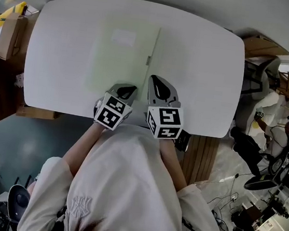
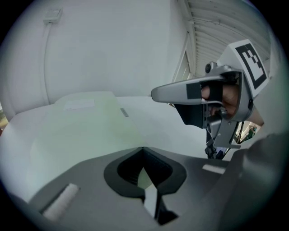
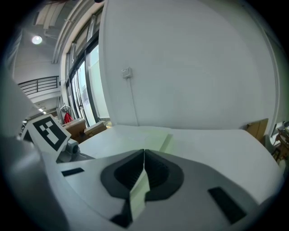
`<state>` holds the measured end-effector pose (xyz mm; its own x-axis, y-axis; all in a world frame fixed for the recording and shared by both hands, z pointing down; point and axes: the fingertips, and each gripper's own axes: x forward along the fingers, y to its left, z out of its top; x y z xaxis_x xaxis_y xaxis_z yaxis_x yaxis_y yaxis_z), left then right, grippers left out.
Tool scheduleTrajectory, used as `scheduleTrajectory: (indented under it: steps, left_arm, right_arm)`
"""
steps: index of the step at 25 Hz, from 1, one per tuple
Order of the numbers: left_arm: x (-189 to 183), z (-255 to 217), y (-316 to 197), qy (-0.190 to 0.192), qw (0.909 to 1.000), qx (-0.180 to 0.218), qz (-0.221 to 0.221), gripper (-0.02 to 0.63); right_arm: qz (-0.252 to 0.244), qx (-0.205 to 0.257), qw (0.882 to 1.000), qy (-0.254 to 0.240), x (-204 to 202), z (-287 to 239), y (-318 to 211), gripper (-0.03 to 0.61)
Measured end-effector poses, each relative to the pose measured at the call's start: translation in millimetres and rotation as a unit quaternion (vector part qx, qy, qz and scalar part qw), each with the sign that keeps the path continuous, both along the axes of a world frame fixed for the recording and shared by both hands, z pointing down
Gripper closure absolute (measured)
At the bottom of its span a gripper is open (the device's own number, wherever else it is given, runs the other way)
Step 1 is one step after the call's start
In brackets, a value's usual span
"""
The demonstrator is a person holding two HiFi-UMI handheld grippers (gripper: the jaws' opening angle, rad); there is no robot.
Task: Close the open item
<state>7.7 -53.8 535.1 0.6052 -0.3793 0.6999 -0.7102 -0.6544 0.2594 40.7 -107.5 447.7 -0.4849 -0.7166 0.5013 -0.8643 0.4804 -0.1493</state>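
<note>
A flat pale green folder point(image 1: 121, 57) lies closed on the white table point(image 1: 201, 77), with a white label near its far end and a small grey tab point(image 1: 148, 60) on its right edge. My left gripper point(image 1: 127, 90) is shut and empty, its tip over the folder's near edge. Just off the folder's near right corner, my right gripper point(image 1: 157, 80) is also shut with nothing held. The left gripper view shows the folder point(image 2: 86, 124) beyond the shut jaws of my left gripper point(image 2: 143, 149), and my right gripper point(image 2: 156, 94) alongside. The right gripper point(image 3: 144, 151) points past the folder point(image 3: 153, 134).
Cardboard boxes point(image 1: 8, 33) stand on the floor to the table's left, and another box point(image 1: 263, 46) at its right. Cables and equipment point(image 1: 268, 169) clutter the floor on the right. A white wall with a socket point(image 3: 126, 72) rises behind the table.
</note>
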Motion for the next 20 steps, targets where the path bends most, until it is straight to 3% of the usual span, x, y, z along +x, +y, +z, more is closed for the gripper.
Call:
scheduleTrajectory:
  steps: [20]
  left_arm:
    - [-23,-56,-24,0.021,0.9958,0.066,-0.059,0.606]
  right_arm:
    - [0.015,0.015,1.0,-0.002,10,-16,6,0.569]
